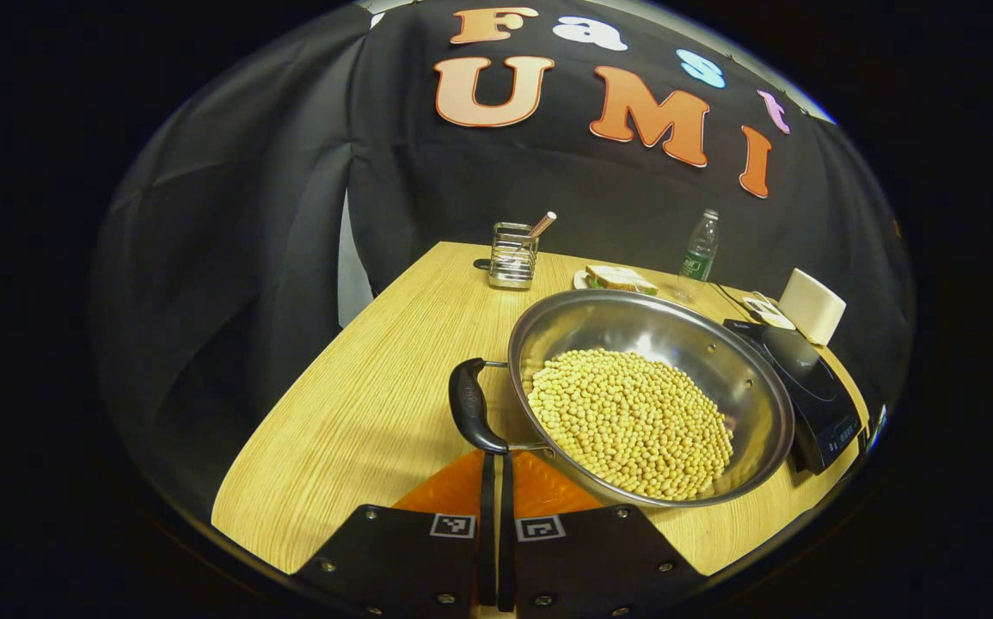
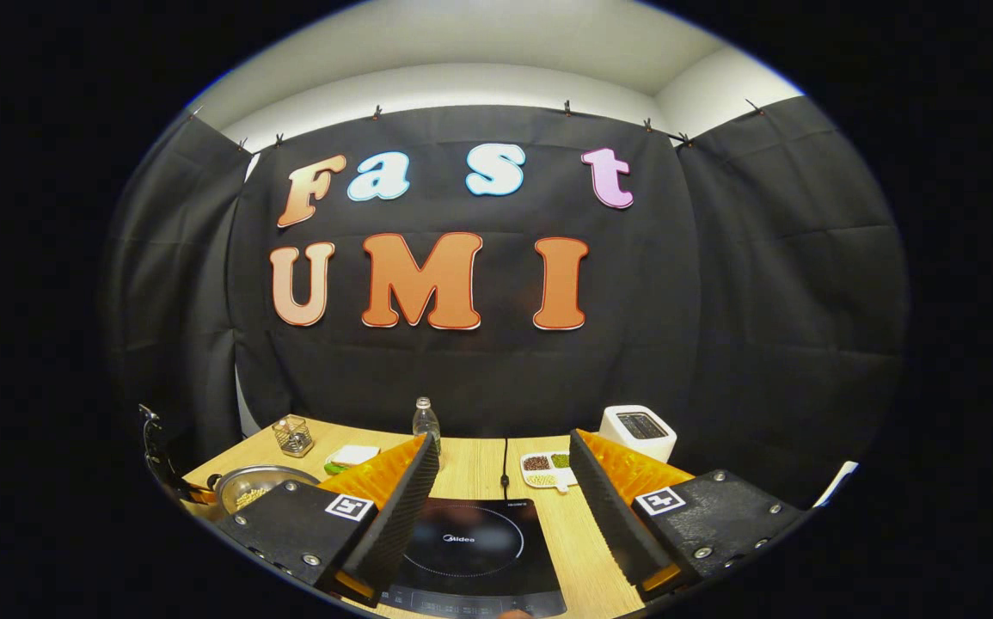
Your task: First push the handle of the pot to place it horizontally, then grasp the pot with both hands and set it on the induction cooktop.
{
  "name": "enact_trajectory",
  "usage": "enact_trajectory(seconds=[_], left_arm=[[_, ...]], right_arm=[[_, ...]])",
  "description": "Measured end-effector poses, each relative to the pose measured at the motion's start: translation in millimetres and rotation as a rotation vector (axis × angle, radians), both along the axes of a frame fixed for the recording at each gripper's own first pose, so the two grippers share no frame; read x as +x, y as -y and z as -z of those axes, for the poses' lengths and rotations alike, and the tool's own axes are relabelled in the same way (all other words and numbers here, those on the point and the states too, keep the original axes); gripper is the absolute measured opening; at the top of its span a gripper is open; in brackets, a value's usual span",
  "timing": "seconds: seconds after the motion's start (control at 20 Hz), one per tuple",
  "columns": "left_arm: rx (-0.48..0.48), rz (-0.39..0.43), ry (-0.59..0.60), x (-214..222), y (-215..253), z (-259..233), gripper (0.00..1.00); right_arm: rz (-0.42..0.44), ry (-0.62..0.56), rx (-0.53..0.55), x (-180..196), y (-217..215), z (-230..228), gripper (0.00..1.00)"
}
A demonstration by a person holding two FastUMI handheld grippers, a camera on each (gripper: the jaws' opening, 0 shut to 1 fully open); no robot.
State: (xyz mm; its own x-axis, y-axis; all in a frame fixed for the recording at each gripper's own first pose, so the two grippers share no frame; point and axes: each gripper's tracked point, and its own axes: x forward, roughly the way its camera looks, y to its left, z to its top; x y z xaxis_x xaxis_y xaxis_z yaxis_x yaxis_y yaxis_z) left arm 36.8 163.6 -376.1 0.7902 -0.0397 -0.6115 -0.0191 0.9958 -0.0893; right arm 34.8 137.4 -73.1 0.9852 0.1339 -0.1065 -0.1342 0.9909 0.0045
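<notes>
- Left tool point(image 1: 494, 516) has its two fingers drawn together with nothing between them, tips just at the near end of the pot handle point(image 1: 472, 406).
- Right tool point(image 2: 505, 507) stands spread wide, empty, above the induction cooktop point(image 2: 470, 550).
- Pot point(image 1: 702, 361) sits on the counter point(image 1: 358, 404), just left of the cooktop as the left gripper view shows it, and heaped with soybeans point(image 1: 629, 421).
- Handle is what I take myself to be pushing. Narrow closed tips on a rounded grip could slide off to one side, and then I'd shove the pot's rim instead.
- Pushing too hard may spin or skid the whole pot toward the cooktop edge; the load could shift and beans hop over the low wall.
- Later, a two-sided lift with uneven height would tip the beans out, I judge.
- Utensil holder point(image 1: 513, 255), sandwich point(image 1: 621, 278) and bottle point(image 1: 701, 249) stand well behind, so I think them safe.
</notes>
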Motion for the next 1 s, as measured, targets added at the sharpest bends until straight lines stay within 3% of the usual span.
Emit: enact_trajectory(seconds=[0.4, 0.45, 0.5, 0.65, 0.7, 0.8, 1.0], left_arm=[[0.011, 0.012, 0.019, 26, -11, 4, 0.02], [0.014, 0.016, 0.02, 28, -13, 5, 0.02], [0.016, 0.019, 0.022, 32, -15, 6, 0.02], [0.024, 0.03, 0.031, 42, -18, 6, 0.02], [0.029, 0.035, 0.035, 45, -18, 5, 0.02], [0.039, 0.043, 0.04, 49, -20, 8, 0.02], [0.026, 0.034, 0.043, 46, -23, 8, 0.03]], right_arm=[[0.021, 0.014, -0.002, 2, -6, -2, 0.95], [0.024, 0.013, -0.004, 3, -6, -1, 1.0], [0.027, 0.011, -0.006, 3, -8, -1, 0.95], [0.036, 0.003, -0.018, 4, -9, 6, 0.95], [0.036, -0.002, -0.02, 6, -11, 9, 1.0], [0.036, -0.011, -0.022, 6, -14, 13, 0.95], [0.039, -0.017, -0.013, 8, -24, 20, 0.95]])
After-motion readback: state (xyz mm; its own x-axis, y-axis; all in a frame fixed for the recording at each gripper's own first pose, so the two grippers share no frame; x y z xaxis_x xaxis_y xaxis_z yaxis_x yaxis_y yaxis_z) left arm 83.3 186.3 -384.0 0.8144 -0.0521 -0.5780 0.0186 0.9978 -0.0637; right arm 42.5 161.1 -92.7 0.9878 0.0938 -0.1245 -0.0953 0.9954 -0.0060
